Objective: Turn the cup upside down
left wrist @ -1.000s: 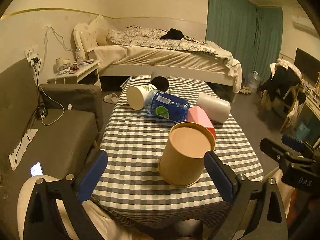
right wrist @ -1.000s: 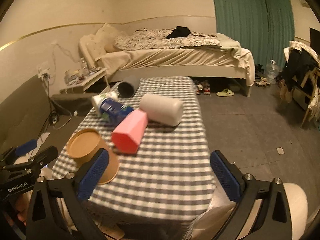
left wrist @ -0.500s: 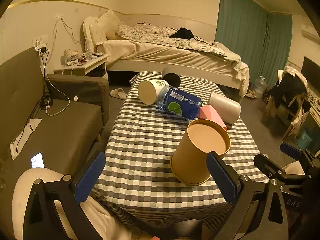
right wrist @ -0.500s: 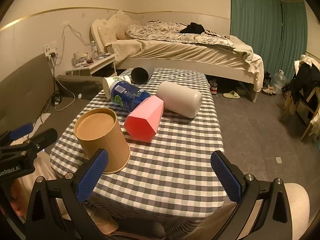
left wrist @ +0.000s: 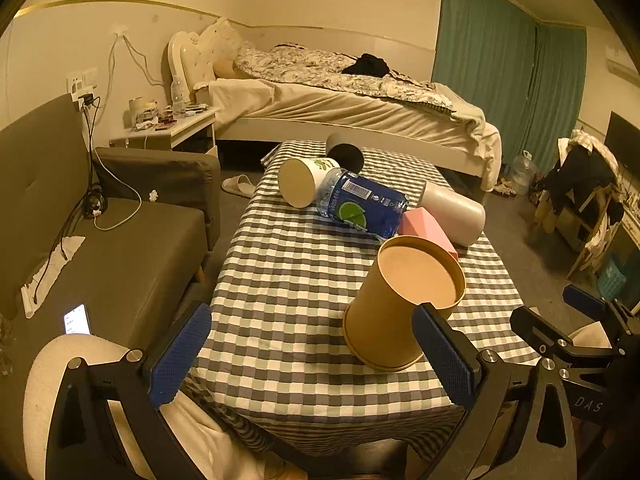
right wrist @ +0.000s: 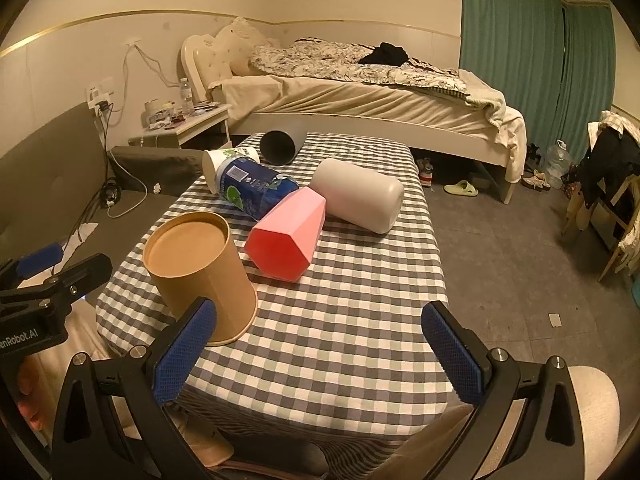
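A brown paper cup (left wrist: 396,304) stands upside down, base up, near the front edge of the checkered table (left wrist: 288,272); it also shows in the right wrist view (right wrist: 200,276). My left gripper (left wrist: 308,356) is open and empty, held back from the table's front edge, with the cup just inside its right finger. My right gripper (right wrist: 316,352) is open and empty, over the table's front edge, with the cup beside its left finger. Neither gripper touches the cup.
Further back on the table lie a pink cup (right wrist: 288,232), a blue printed cup (right wrist: 256,190), a white cup (right wrist: 360,194), a white paper cup (left wrist: 300,182) and a dark cup (right wrist: 278,146), all on their sides. A sofa (left wrist: 100,240) stands left, a bed (left wrist: 340,100) behind.
Both grippers have drawn back and shifted view; the brown cup now sits further right in the left wrist view and nearer the right gripper's left finger. The cup stands unmoved.
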A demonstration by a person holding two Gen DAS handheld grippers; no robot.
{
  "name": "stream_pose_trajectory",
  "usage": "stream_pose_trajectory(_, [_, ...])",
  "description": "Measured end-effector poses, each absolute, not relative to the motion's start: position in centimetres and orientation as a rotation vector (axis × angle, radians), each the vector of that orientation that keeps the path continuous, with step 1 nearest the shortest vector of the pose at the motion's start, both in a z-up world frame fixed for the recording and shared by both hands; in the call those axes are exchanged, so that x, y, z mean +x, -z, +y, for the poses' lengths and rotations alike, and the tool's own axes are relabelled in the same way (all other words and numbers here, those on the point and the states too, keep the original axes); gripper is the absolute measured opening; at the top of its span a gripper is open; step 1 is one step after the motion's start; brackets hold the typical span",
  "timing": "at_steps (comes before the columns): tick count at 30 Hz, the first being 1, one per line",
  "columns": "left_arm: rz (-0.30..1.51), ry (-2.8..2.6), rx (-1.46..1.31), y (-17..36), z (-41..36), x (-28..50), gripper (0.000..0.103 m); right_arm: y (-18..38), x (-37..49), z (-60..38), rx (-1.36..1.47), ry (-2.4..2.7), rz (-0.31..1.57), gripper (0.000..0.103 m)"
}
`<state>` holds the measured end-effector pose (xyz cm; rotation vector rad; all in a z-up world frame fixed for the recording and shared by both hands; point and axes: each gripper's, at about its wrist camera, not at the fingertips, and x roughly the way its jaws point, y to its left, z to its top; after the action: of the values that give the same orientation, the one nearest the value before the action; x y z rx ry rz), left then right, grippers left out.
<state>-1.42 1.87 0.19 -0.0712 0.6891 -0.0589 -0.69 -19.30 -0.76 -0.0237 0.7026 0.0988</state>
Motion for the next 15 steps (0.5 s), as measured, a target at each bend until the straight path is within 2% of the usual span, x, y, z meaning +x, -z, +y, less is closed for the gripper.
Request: stream_pose_trajectory(15, [0.689, 0.056, -0.072, -0.14, 1.93, -1.42, 0.103, 0.94, -0.62, -19.43, -0.026, -0.096, 0.706, 0.103])
